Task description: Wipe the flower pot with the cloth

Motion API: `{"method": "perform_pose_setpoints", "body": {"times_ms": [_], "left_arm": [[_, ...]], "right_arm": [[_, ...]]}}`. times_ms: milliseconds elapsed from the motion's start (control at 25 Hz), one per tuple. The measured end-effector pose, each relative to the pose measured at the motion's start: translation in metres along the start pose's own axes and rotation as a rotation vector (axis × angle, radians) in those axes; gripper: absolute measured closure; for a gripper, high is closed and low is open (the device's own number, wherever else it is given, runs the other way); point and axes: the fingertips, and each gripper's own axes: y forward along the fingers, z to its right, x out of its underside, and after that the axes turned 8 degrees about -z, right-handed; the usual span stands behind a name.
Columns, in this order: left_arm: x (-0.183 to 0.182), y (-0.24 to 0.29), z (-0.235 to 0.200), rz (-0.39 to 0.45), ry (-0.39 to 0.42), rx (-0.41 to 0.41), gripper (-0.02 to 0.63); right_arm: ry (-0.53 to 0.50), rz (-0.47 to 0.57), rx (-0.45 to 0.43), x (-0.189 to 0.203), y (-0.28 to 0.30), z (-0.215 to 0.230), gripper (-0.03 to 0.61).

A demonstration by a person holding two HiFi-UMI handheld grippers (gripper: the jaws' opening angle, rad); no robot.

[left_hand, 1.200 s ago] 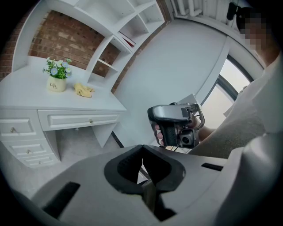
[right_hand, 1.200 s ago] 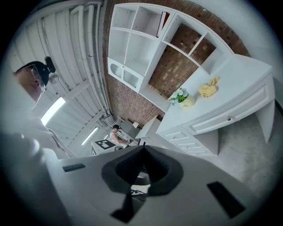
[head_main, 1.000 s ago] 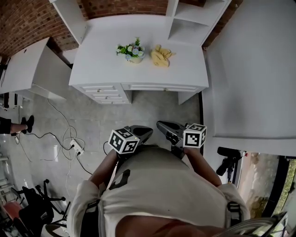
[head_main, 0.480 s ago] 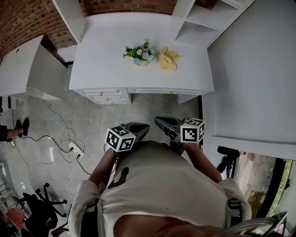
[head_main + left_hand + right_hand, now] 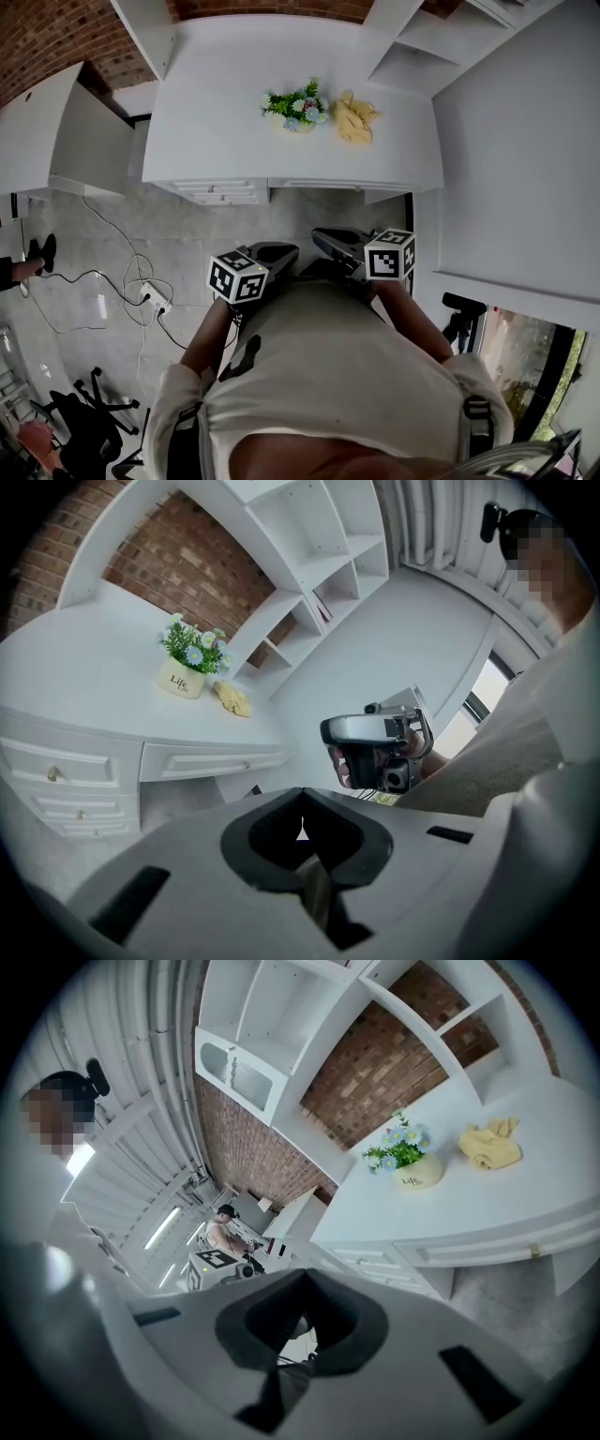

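Pot (image 5: 296,111) upright mid-table, cloth (image 5: 355,120) just to its right; both grippers are well short of them.
The pot stands on its base with its long axis vertical, flowers up and its printed side towards the table's (image 5: 206,141) front edge. The yellow cloth lies crumpled just beside it, not touching. The left gripper (image 5: 292,251) and right gripper (image 5: 321,236) hang over the floor, jaws closed on nothing. The step looks like the approach: best to open the right jaws early, pinch a raised fold of cloth, and steady the light pot with the left so wiping doesn't tip it.
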Motion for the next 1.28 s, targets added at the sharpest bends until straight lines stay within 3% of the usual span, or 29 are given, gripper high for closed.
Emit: {"method": "perform_pose_setpoints", "body": {"times_ms": [200, 400, 760, 960, 1120, 1200, 1280], "left_arm": [[-0.016, 0.016, -0.009, -0.025, 0.011, -0.013, 0.593], [-0.043, 0.033, -0.018, -0.023, 0.021, -0.084, 0.594], [-0.095, 0.074, -0.042, -0.023, -0.039, -0.177, 0.592], [-0.119, 0.091, -0.044, 0.000, -0.063, -0.228, 0.594], [-0.132, 0.101, -0.049, 0.016, -0.084, -0.266, 0.593], [-0.135, 0.100, -0.050, 0.026, -0.092, -0.290, 0.594], [-0.138, 0.098, -0.050, 0.029, -0.099, -0.306, 0.594]], "right_arm": [[0.039, 0.026, -0.028, -0.020, 0.000, 0.021, 0.568], [0.040, 0.034, -0.092, -0.050, -0.007, 0.043, 0.568], [0.019, -0.011, -0.172, -0.101, -0.023, 0.102, 0.568], [0.023, -0.002, -0.123, -0.134, -0.044, 0.153, 0.568], [-0.019, 0.049, -0.011, -0.178, -0.057, 0.211, 0.559], [-0.035, 0.039, 0.052, -0.192, -0.059, 0.239, 0.369], [-0.076, 0.006, 0.153, -0.200, -0.062, 0.266, 0.358]]}}
